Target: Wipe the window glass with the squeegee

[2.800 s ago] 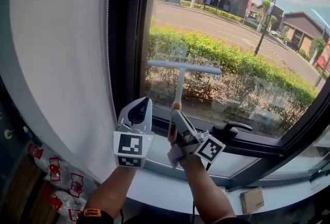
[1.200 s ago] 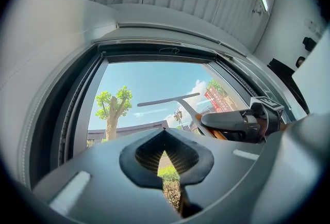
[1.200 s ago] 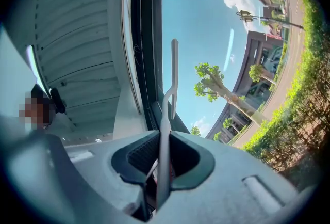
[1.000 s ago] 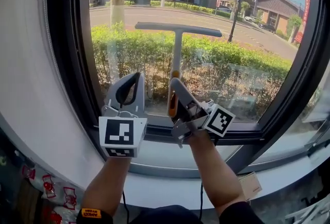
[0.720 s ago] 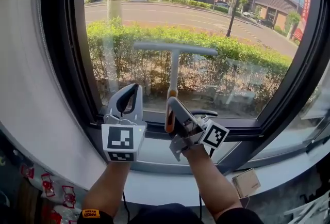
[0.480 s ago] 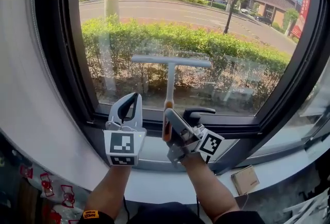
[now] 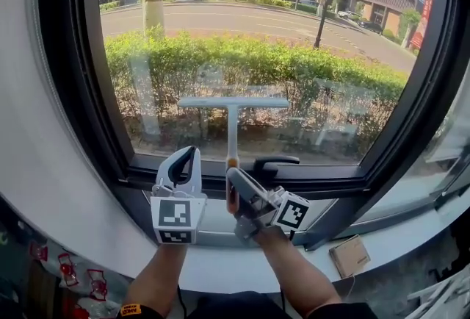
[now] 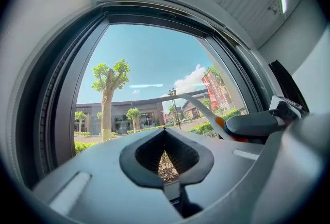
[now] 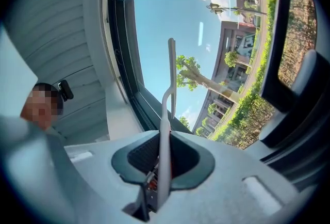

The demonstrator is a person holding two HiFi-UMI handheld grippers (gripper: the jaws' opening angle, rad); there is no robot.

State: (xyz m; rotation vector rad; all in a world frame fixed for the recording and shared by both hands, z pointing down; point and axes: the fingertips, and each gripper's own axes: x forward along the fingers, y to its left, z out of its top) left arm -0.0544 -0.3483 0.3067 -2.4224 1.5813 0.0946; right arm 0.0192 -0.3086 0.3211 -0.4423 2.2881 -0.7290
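Our squeegee (image 7: 232, 102) sits lower on the glass (image 7: 330, 53) now — stroke probably ending; right gripper (image 7: 233, 185) pinches it, left gripper (image 7: 182, 159) pressed together, empty.

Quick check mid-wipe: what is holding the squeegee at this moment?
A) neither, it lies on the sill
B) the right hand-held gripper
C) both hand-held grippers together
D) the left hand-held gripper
B: the right hand-held gripper has its jaws closed on the handle of the squeegee, while the left hand-held gripper sits beside it, jaws together on nothing.
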